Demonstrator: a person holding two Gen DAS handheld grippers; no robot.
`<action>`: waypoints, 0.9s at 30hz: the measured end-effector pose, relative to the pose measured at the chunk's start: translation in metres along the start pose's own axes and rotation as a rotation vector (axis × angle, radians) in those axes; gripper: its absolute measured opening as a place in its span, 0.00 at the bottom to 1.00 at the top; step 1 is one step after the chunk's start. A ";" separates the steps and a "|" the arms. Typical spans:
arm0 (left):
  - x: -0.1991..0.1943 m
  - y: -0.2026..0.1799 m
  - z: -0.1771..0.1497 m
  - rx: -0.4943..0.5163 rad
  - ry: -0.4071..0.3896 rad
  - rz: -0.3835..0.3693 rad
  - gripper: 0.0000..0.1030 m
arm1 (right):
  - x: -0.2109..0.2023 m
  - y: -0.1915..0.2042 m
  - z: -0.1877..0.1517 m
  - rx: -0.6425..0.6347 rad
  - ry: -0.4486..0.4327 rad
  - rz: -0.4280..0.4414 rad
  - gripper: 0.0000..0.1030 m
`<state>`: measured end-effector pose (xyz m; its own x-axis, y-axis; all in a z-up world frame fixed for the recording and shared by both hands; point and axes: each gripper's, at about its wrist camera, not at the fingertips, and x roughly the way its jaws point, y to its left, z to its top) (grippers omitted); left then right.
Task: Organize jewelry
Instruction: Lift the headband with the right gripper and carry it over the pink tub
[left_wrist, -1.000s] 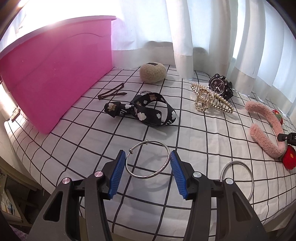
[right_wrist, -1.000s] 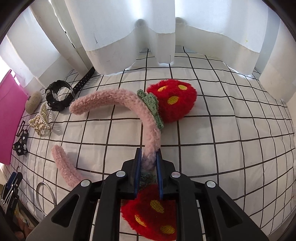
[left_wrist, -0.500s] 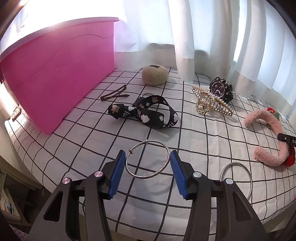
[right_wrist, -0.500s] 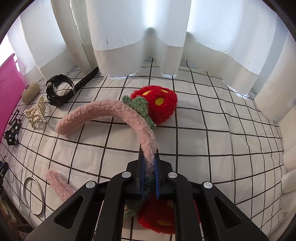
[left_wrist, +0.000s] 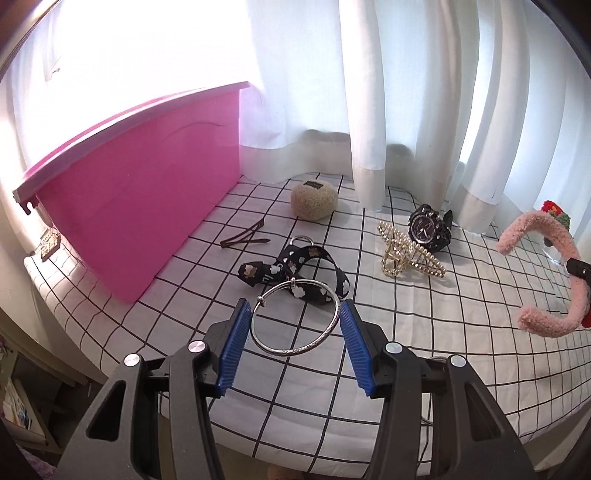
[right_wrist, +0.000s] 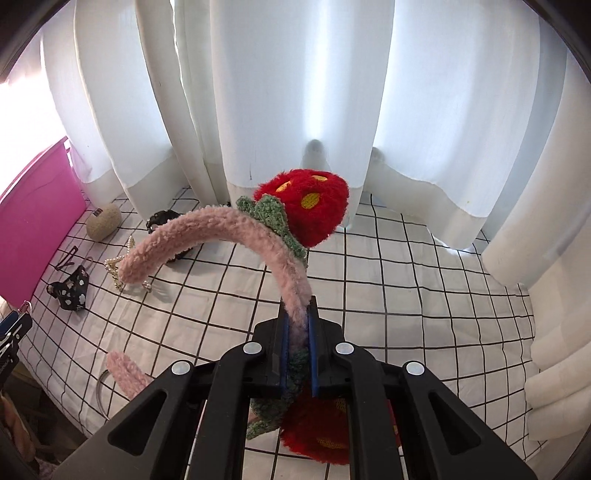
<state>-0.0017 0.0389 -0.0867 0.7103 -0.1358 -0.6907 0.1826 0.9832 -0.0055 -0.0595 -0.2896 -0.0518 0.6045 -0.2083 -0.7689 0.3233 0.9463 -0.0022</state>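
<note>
My left gripper (left_wrist: 294, 308) is shut on a silver bangle (left_wrist: 284, 353), which hangs between the blue pads above the checked cloth. In the right wrist view my right gripper (right_wrist: 298, 314) is shut on a fuzzy pink headband (right_wrist: 207, 229) with red strawberry puffs (right_wrist: 306, 206). The headband is lifted clear of the cloth. It also shows at the right edge of the left wrist view as the pink headband (left_wrist: 546, 229). A tall pink bin (left_wrist: 140, 199) stands on the left.
On the cloth lie a black cloud-print hair tie (left_wrist: 295, 266), a pearl claw clip (left_wrist: 402, 251), a black watch (left_wrist: 428, 229), a beige fluffy puff (left_wrist: 313, 201), a brown hairpin (left_wrist: 243, 240) and a second silver ring (right_wrist: 99, 391). White curtains hang behind.
Both grippers have risen. The bangle came up off the cloth with the left one. The headband left the table and now hangs from the right gripper.
</note>
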 end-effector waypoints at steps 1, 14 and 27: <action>-0.006 0.001 0.005 -0.005 -0.007 0.001 0.47 | -0.008 0.001 0.002 0.001 -0.005 0.010 0.08; -0.107 0.023 0.065 -0.061 -0.161 0.080 0.47 | -0.084 0.048 0.050 -0.051 -0.104 0.249 0.08; -0.137 0.116 0.108 -0.130 -0.235 0.175 0.47 | -0.098 0.188 0.127 -0.181 -0.191 0.421 0.08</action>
<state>-0.0047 0.1581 0.0859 0.8634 0.0269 -0.5038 -0.0335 0.9994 -0.0041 0.0340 -0.1225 0.1043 0.7837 0.1758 -0.5958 -0.0991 0.9822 0.1595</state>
